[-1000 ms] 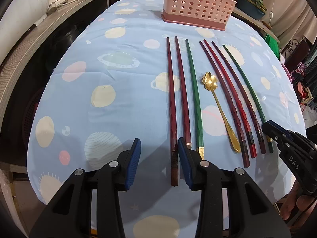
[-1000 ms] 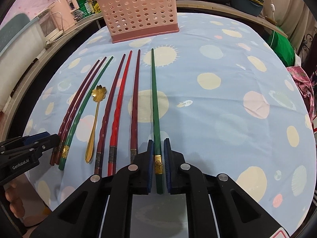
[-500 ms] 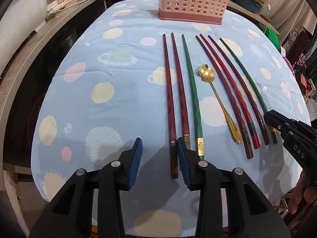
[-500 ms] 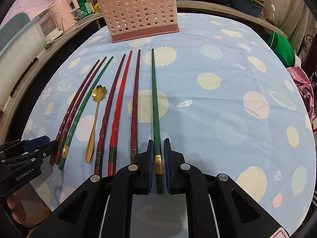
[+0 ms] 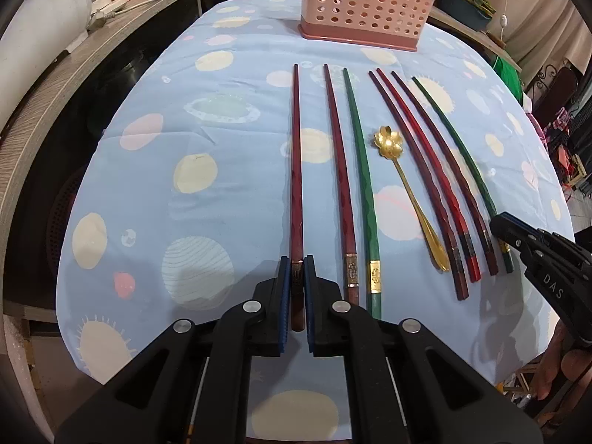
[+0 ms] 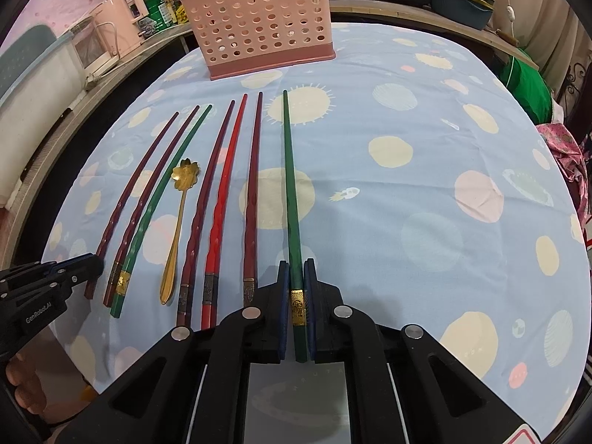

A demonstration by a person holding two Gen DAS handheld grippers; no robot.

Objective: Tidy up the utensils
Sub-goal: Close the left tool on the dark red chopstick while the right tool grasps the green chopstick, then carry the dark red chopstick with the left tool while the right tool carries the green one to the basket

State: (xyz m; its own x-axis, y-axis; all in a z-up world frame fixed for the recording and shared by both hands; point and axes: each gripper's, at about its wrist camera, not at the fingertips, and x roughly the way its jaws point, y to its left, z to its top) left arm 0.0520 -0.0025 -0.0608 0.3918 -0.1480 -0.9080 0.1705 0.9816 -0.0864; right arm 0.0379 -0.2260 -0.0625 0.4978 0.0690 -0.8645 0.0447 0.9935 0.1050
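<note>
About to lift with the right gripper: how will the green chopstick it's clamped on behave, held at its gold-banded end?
The right gripper is shut on the green chopstick near its butt end, so the long free length will likely droop or pivot between the pads. It looks straight and rigid, so it probably won't flex. The glossy finish suggests it may slip. It looks thin, so probably light.

The tablecloth (image 5: 229, 199) is soft matt cloth, lightly creased, printed with pale planets. The chopsticks look lacquered and glossy with faceted shafts and metal bands near their butts, the dark red chopstick (image 5: 296, 185) and the green chopstick (image 6: 292, 203) alike, while the spoon (image 5: 407, 181) at two o'clock from the red one is polished gold-coloured metal. The basket (image 6: 259, 26) is smooth pink perforated plastic.
</note>
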